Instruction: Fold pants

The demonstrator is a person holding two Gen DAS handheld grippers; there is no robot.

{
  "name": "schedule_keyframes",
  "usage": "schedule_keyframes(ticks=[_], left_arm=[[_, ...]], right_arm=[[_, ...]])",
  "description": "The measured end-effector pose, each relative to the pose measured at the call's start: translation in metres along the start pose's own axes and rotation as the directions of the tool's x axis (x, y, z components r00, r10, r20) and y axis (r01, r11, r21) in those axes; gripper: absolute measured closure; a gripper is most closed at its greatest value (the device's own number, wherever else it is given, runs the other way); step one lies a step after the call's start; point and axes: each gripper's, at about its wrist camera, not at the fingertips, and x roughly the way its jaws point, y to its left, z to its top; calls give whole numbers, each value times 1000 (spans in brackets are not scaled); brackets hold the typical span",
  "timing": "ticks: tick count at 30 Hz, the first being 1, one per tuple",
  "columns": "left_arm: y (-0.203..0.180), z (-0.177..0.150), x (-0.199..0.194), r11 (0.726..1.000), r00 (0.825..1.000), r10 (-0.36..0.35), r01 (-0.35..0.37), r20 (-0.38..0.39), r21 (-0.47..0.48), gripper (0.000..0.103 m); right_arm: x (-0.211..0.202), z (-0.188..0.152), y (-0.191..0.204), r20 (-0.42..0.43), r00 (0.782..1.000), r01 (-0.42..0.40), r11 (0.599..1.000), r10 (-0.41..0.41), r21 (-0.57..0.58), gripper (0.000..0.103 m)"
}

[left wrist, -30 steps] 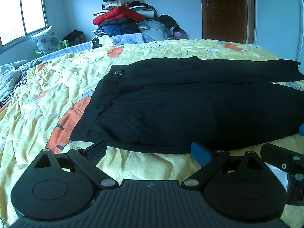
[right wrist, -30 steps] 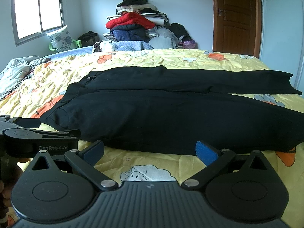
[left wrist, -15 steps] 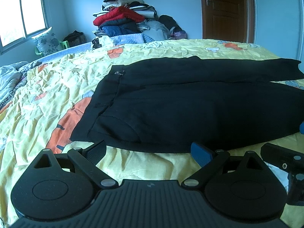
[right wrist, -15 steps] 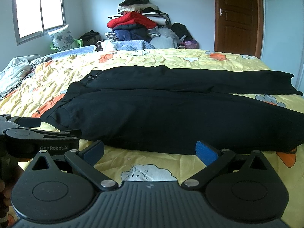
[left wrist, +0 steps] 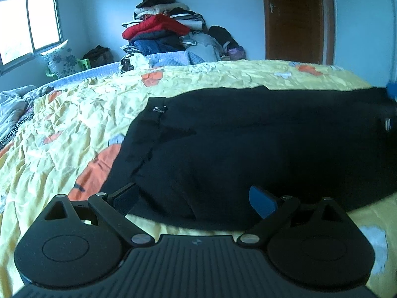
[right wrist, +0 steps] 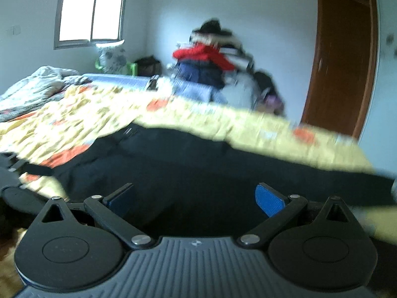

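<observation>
Black pants [left wrist: 235, 144] lie flat on the yellow patterned bedspread [left wrist: 74, 124], waistband to the left, legs running right. My left gripper [left wrist: 193, 201] is open, its blue pads over the near hem by the waist. My right gripper [right wrist: 196, 198] is open, low over the pants [right wrist: 198, 168]; this view is blurred and tilted. The left gripper's body [right wrist: 15, 173] shows at the right wrist view's left edge. Part of the right gripper [left wrist: 390, 114] shows at the left wrist view's right edge.
A pile of clothes [left wrist: 163, 29] with a red jacket stands beyond the bed's far side. A window [left wrist: 27, 24] is on the left wall, a brown door [left wrist: 295, 17] at the back right. A crumpled blanket [left wrist: 12, 106] lies at the far left.
Both grippers have moved forward over the pants. The right gripper has swung fast and tilted, blurring its view. Both stay open.
</observation>
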Motion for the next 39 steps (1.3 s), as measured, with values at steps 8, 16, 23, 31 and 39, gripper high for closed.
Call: schedule_keyframes(ticks=[8, 16, 23, 31, 39], left_arm=[[11, 36, 31, 1000, 1000, -9, 9, 3, -7, 6], [27, 66, 73, 1000, 999, 5, -6, -39, -17, 6], [34, 93, 112, 1000, 998, 13, -13, -65, -5, 6], [51, 134, 162, 996, 995, -26, 16, -100, -92, 6], [90, 169, 234, 908, 957, -172, 62, -234, -414, 6]], right_arm=[[113, 50, -70, -146, 958, -233, 967, 247, 104, 0], [247, 75, -120, -181, 888, -404, 905, 423, 136, 0], [333, 76, -127, -296, 816, -505, 862, 496, 51, 0], [369, 74, -115, -404, 693, -651, 759, 597, 6, 55], [310, 63, -86, -398, 784, -595, 760, 477, -261, 98]])
